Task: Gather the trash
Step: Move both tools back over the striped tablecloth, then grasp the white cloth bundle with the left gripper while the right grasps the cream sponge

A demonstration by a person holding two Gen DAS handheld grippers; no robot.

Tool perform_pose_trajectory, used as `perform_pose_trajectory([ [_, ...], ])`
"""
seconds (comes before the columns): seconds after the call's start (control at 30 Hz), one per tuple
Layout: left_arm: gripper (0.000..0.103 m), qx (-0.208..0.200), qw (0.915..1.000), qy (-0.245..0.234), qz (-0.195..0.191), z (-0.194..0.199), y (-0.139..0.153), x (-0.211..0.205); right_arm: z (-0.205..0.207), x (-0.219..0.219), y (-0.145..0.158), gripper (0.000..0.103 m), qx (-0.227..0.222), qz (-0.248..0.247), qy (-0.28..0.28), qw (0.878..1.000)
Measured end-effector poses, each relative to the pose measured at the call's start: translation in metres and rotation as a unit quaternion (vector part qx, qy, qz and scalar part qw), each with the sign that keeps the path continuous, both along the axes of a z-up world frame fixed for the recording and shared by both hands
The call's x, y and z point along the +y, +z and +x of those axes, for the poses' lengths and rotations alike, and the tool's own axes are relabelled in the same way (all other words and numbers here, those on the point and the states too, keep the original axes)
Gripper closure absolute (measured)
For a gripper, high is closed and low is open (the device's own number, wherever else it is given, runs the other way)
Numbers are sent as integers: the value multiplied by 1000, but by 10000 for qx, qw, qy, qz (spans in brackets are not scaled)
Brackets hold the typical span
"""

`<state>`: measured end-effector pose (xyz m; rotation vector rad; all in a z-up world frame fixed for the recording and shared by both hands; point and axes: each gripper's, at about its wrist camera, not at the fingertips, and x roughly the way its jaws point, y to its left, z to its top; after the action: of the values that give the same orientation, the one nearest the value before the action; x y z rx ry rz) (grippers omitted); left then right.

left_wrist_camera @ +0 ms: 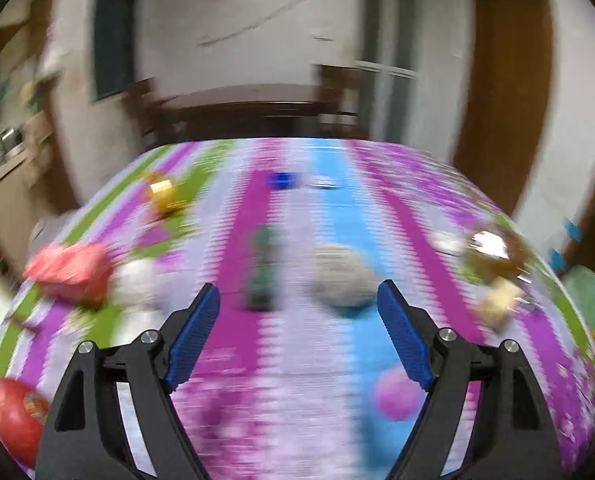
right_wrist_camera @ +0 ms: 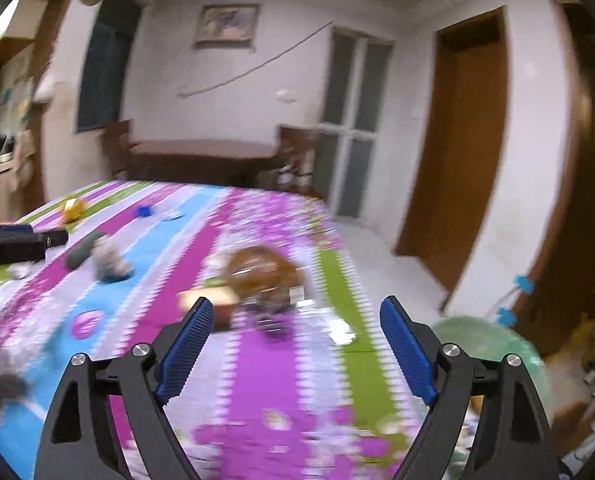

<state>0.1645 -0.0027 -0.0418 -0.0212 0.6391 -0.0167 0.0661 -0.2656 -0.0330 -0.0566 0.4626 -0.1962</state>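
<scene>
Both views heavily motion-blurred; small items cannot be identified with certainty.

Left tongs (left_wrist_camera: 297, 300): held wide apart, nothing gripped, raised over the near part of the tabletop (left_wrist_camera: 297, 360). Bare striped cloth is seen between the blue pads (left_wrist_camera: 195, 336).

Right tongs (right_wrist_camera: 295, 312): likewise spread wide and empty, raised near the right side of the tabletop. The right edge of the tabletop is seen just inside the right pad; beyond it open floor (right_wrist_camera: 381, 248) runs to a brown door (right_wrist_camera: 461, 140). A green bin (right_wrist_camera: 497, 352) is partly seen below that edge.

Far edge of the tabletop is backed by a dark wooden table (left_wrist_camera: 249, 108) and chairs, well apart.

Trash counted in the left view, scattered apart on the cloth:
- one red crumpled bag (left_wrist_camera: 71, 270), near the left edge
- one white wad (left_wrist_camera: 135, 282), just beside it
- one dark green wrapper (left_wrist_camera: 263, 268), centre
- one grey crumpled ball (left_wrist_camera: 343, 276), just beside the right pad tip
- one brown shiny wrapper (left_wrist_camera: 493, 250), near the right edge
- one yellow object (left_wrist_camera: 163, 196), far left
- one blue cap (left_wrist_camera: 281, 180), far centre
- one red object (left_wrist_camera: 15, 416), at the near left edge
</scene>
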Motion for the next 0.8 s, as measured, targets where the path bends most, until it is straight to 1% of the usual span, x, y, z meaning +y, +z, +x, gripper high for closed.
perform_pose_trajectory([
  [0.07, 23, 48, 9987, 499, -68, 0, -1, 30, 12, 8, -3, 17, 173, 267, 227, 9992],
  [0.13, 22, 146, 9952, 954, -168, 3, -4, 59, 24, 13, -8, 17, 371, 491, 343, 9975],
  [0.2, 22, 232, 9918, 1214, -317, 6, -7, 78, 35, 12, -13, 17, 540, 713, 365, 9953],
  [0.27, 22, 336, 9889, 1375, -450, 9, -12, 89, 50, 3, -21, 17, 739, 982, 357, 9918],
  [0.33, 22, 414, 9864, 1515, -483, 13, -17, 96, 68, 2, -30, 17, 945, 1236, 357, 9872],
  [0.43, 22, 502, 9848, 1584, -502, 22, -20, 100, 88, 3, -42, 16, 1270, 1543, 372, 9791],
  [0.53, 22, 625, 9838, 1637, -388, 39, -24, 102, 101, 5, -50, 16, 1474, 1711, 409, 9733],
  [0.6, 23, 792, 9820, 1684, -335, 48, -29, 101, 111, 11, -55, 16, 1582, 1717, 481, 9712],
  [0.63, 26, 865, 9816, 1661, -370, 52, -32, 102, 117, 15, -57, 16, 1633, 1684, 505, 9708],
  [0.67, 34, 946, 9810, 1645, -394, 54, -35, 102, 119, 17, -57, 16, 1673, 1655, 518, 9705],
  [0.7, 41, 1056, 9802, 1615, -434, 56, -38, 102, 122, 19, -59, 18, 1719, 1632, 540, 9700],
  [0.73, 43, 1183, 9792, 1570, -504, 60, -41, 104, 127, 21, -61, 21, 1790, 1636, 579, 9684],
  [0.77, 48, 1260, 9782, 1557, -552, 63, -44, 105, 130, 22, -63, 28, 1835, 1646, 591, 9673],
  [0.8, 50, 1249, 9781, 1568, -552, 64, -44, 106, 134, 23, -65, 30, 1884, 1662, 589, 9661],
])
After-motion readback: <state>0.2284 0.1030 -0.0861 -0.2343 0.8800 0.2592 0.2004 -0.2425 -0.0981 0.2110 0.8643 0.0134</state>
